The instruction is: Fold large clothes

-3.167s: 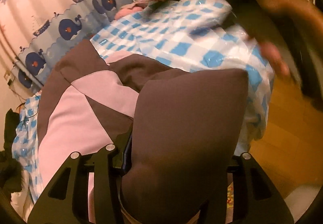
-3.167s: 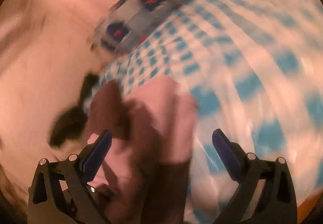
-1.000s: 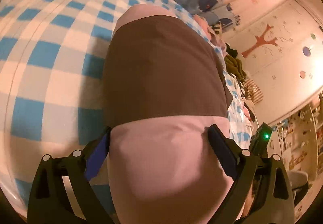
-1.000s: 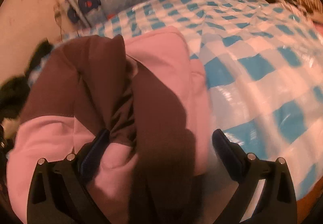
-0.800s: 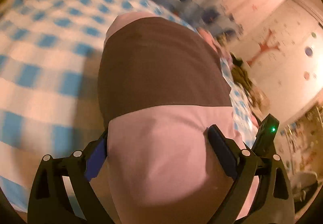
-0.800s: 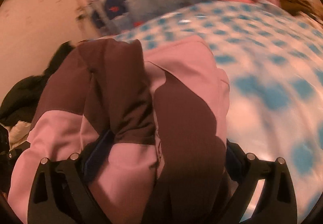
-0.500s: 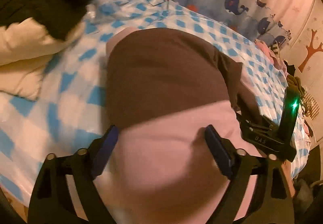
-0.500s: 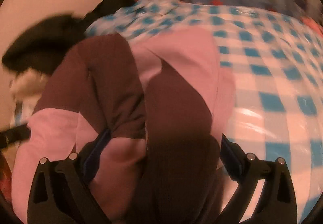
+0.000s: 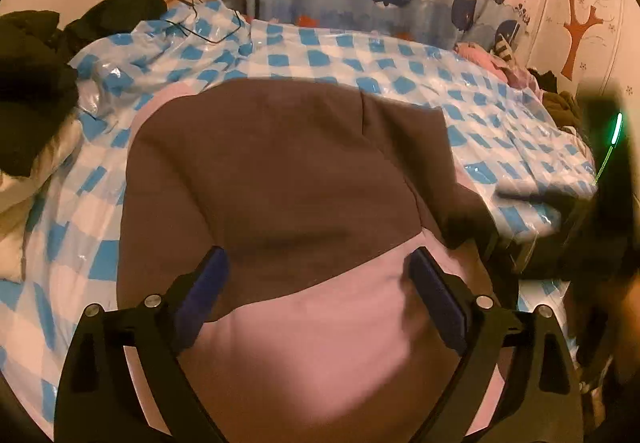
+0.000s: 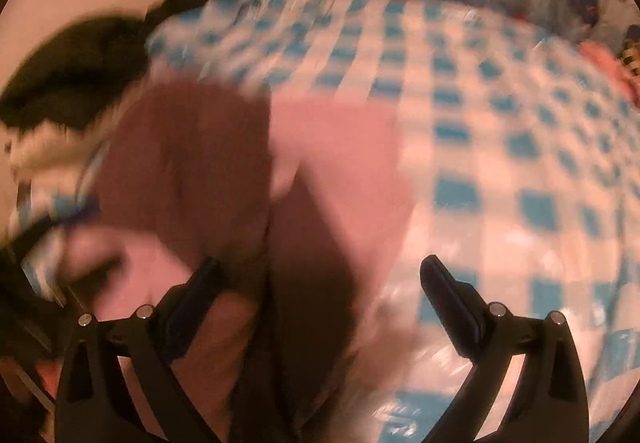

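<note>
Both tongs (image 9: pixel 316 279) (image 10: pixel 320 283) spread over garment (image 9: pixel 280 171)

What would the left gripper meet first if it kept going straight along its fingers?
Most likely the brown and pink garment: it fills the space between the open left gripper fingers and lies directly ahead on the blue checked cover. How far below the fingertips the fabric sits is unclear.

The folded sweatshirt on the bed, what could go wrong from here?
1. The sweatshirt lies on slick checked plastic sheet; it may slide and loosen the fold.
2. Both tools, left and right, look open around fabric; pulling away could snag a layer.
3. The charger cable lies nearby.
</note>
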